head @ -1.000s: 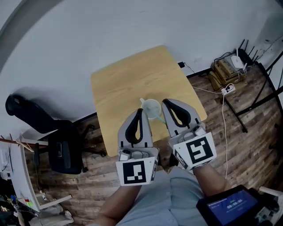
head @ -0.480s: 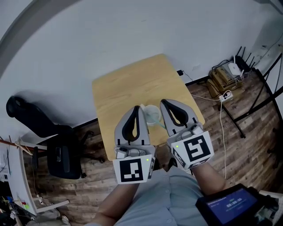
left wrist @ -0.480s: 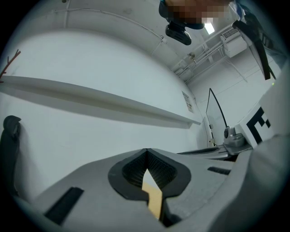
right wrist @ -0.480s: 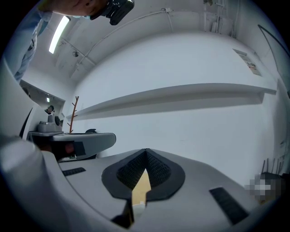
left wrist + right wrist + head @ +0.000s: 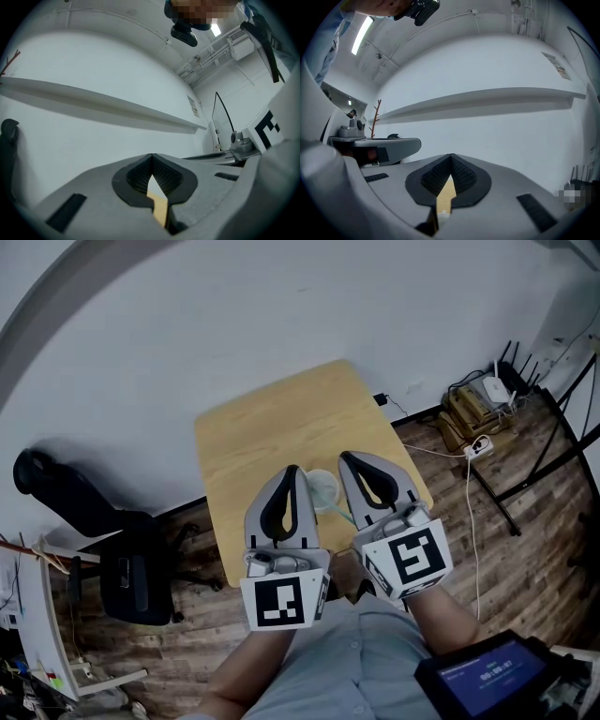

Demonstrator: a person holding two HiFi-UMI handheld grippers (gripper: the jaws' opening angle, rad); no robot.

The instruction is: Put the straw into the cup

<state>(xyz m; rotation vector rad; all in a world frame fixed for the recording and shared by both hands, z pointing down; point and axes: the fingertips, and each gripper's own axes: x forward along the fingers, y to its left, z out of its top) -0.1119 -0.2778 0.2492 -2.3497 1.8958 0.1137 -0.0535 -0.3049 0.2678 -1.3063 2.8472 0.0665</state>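
A clear plastic cup (image 5: pixel 322 489) stands near the front edge of the small wooden table (image 5: pixel 272 418). A thin pale straw (image 5: pixel 343 514) shows just to the cup's right, mostly hidden by my right gripper. My left gripper (image 5: pixel 292 469) is held just left of the cup and my right gripper (image 5: pixel 344 457) just right of it. Both are above the table's front part, pointing away from me. In the left gripper view the jaw tips (image 5: pixel 151 157) meet with nothing between them. The right gripper view shows its tips (image 5: pixel 451 157) closed the same way, over a sliver of tabletop.
A black office chair (image 5: pixel 122 554) stands left of the table on the wooden floor. A power strip (image 5: pixel 480 446), cables and a router (image 5: pixel 494 385) lie to the right. A dark screen (image 5: pixel 487 676) sits at the bottom right. A white wall runs behind the table.
The head view has shifted slightly, so the table and cup sit a little lower in it. Both grippers stay shut either side of the cup.
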